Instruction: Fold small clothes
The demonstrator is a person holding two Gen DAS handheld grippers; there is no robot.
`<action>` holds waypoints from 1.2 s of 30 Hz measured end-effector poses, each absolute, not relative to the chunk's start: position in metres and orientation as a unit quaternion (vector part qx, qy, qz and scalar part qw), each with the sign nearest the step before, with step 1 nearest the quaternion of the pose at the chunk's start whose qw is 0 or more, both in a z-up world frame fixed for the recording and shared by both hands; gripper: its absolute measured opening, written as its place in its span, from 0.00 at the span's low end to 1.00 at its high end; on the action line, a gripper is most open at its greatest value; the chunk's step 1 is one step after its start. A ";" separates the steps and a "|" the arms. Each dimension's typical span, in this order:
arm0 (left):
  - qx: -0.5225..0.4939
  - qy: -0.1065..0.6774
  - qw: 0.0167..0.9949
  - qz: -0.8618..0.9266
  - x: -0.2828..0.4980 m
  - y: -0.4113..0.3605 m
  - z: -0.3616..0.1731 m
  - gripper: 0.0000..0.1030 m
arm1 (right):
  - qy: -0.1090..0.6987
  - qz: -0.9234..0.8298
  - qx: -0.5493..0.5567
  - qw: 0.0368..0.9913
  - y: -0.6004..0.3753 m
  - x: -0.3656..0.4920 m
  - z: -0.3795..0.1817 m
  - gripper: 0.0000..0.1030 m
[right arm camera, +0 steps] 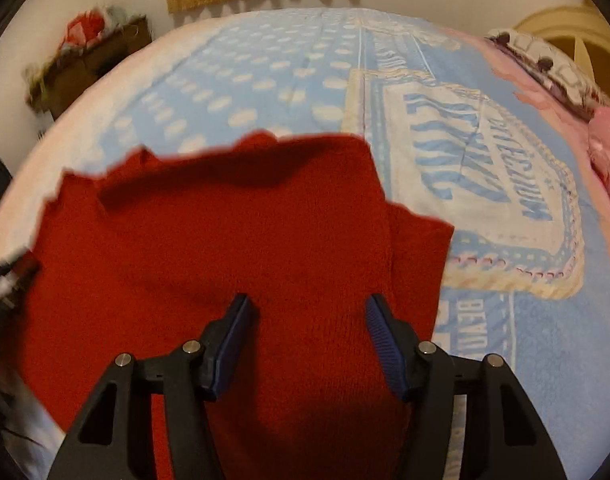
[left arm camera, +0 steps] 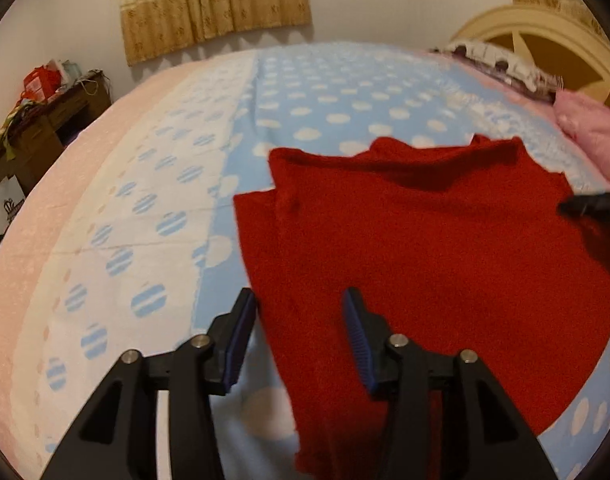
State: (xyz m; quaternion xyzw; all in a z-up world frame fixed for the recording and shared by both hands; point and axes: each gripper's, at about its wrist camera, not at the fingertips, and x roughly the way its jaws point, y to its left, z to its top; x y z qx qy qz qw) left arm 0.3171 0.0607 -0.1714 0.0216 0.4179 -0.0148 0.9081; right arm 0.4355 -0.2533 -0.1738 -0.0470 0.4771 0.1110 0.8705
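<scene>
Lying flat on the bed's light-blue blanket with white dots (left arm camera: pixel 345 92) is the red knitted garment (left arm camera: pixel 425 248), partly folded, one layer doubled over another with a narrower strip of the same knit sticking out along its side. On that garment's near edge, left gripper (left arm camera: pixel 301 300) with black fingers and blue ribbed pads: jaws spread, nothing pinched, one pad (left arm camera: pixel 241 340) over bare blanket just off the garment's edge, the other over the red knit. Whether the pads touch the cloth, cannot tell.

Right gripper (right arm camera: pixel 311 308), same build, sits over the garment's near part in its own view, jaws spread, red knit showing in the gap, no pad pressing on it. Its black tip also shows at the garment's far side in the left wrist view.

Beyond the garment: cream panel with blue lettering (right arm camera: pixel 485 184) on the blanket, just beside the garment's strip. Pink pillow (left arm camera: pixel 593 132) and cream wooden headboard (left arm camera: pixel 545 40) well past the garment. Gold patterned curtain (left arm camera: pixel 213 0) on the wall behind. Cluttered brown desk (left arm camera: pixel 45 128) off to the side, well apart.
</scene>
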 end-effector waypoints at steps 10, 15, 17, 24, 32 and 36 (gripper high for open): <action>0.001 0.383 0.923 -0.043 0.261 0.056 -0.147 0.66 | 0.416 0.162 -0.040 0.894 -0.244 0.343 -0.144 0.58; 0.010 0.408 0.912 -0.028 0.250 0.049 -0.177 0.70 | 0.430 0.152 -0.048 0.889 -0.246 0.334 -0.175 0.58; -0.016 0.402 0.915 -0.023 0.246 0.055 -0.181 0.77 | 0.424 0.147 -0.066 0.891 -0.242 0.329 -0.175 0.58; -0.044 0.401 0.915 -0.022 0.245 0.064 -0.186 0.87 | 0.402 0.120 -0.053 0.906 -0.253 0.328 -0.151 0.58; -0.056 0.397 0.916 -0.011 0.243 0.068 -0.193 0.98 | 0.410 0.092 -0.071 0.904 -0.268 0.333 -0.174 0.58; -0.060 0.395 0.917 -0.013 0.244 0.070 -0.194 1.00 | 0.412 0.086 -0.068 0.904 -0.269 0.331 -0.174 0.58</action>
